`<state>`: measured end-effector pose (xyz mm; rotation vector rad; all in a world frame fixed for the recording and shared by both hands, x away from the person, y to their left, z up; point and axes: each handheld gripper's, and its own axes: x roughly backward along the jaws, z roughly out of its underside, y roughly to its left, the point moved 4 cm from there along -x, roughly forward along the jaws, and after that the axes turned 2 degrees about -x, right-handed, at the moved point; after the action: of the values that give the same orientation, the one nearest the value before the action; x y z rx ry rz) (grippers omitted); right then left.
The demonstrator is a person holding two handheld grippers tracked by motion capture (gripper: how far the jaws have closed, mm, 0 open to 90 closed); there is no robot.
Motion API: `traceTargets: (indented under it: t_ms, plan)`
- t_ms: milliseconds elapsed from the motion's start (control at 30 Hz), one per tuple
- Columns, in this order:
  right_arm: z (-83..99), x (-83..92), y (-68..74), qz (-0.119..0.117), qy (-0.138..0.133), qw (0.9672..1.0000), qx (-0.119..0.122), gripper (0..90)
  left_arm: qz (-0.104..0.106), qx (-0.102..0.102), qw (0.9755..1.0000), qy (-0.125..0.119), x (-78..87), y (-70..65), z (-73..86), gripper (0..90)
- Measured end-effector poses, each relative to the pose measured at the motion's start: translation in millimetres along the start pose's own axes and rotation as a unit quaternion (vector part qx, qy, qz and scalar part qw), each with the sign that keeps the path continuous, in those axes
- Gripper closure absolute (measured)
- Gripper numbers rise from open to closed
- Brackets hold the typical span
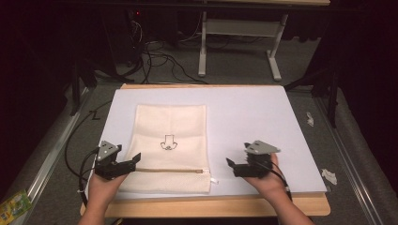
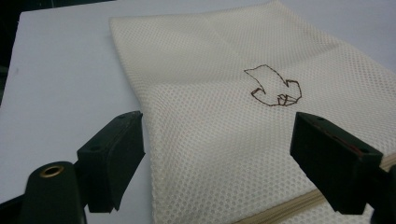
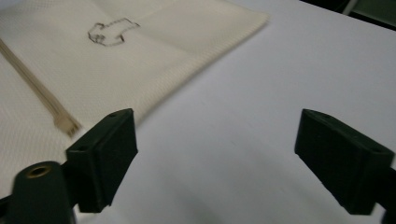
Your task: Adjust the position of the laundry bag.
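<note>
A cream mesh bag (image 1: 171,145) (image 2: 224,116) (image 3: 93,60) lies flat on the white board (image 1: 253,117). It carries a small dark stitched motif (image 1: 169,143) (image 2: 275,86), and a tan zipper (image 1: 169,170) (image 3: 32,88) runs across its near end. My left gripper (image 1: 133,161) (image 2: 217,158) is open at the bag's left edge beside the zipper, its jaws straddling the mesh without pressing it. To the right of the bag my right gripper (image 1: 231,165) (image 3: 222,156) is open over bare board, with nothing between its jaws. The zipper's end (image 3: 67,123) lies just to its left.
The board rests on a wooden table whose edge (image 1: 211,206) shows at the front. Cables (image 1: 159,56) and a white table frame (image 1: 239,42) stand on the floor behind. Paper scraps (image 1: 328,176) lie at the right, a green packet (image 1: 14,204) at the bottom left.
</note>
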<state>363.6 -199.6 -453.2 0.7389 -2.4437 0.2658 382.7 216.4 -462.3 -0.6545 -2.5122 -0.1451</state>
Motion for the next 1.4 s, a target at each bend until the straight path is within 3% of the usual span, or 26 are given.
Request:
traceTargets:
  t_ms: [100,333,467,633,733,800,900,1033,1133,1400]
  plan:
    - [-15.9,-28.5,12.7,-0.010,0.004,0.9999,-0.004,17.7,-0.007,-0.004,0.9999,-0.006,1.0,1.3,-0.9,18.2]
    - [-40.4,-100.8,26.8,-0.020,0.059,0.9979,-0.017,22.3,-0.011,-0.020,0.9997,-0.006,-0.5,0.8,-1.8,19.7]
    - [-44.2,-129.9,27.3,-0.006,0.083,0.9960,-0.033,24.7,-0.020,-0.035,0.9992,0.002,-2.8,1.4,-0.1,19.6]
    - [-41.0,-145.0,22.8,-0.002,0.098,0.9940,-0.049,32.2,-0.017,-0.032,0.9994,0.000,-2.0,2.5,-0.8,19.6]
    - [-39.1,-147.5,22.4,-0.002,0.099,0.9938,-0.051,44.4,-0.016,-0.031,0.9994,-0.002,-1.2,3.0,-1.4,19.6]
    - [-39.4,-146.2,22.5,-0.002,0.097,0.9944,-0.040,63.7,-0.017,-0.029,0.9994,-0.003,-0.9,3.5,-1.4,19.6]
    - [-41.1,-141.9,21.8,-0.011,0.101,0.9945,-0.025,83.8,-0.017,-0.029,0.9994,-0.004,-0.8,4.0,-1.4,19.7]
    - [-40.0,-138.1,16.9,-0.014,0.104,0.9939,-0.033,85.9,-0.013,-0.030,0.9994,-0.003,-0.5,2.6,-1.0,19.9]
    - [-36.0,-131.7,5.0,-0.010,0.108,0.9935,-0.034,85.9,-0.009,-0.032,0.9994,-0.001,-0.6,1.8,-0.2,20.1]
    - [-13.5,-98.3,-53.3,0.033,0.122,0.9904,-0.055,85.3,-0.004,-0.029,0.9996,0.004,-2.6,1.4,1.1,20.8]
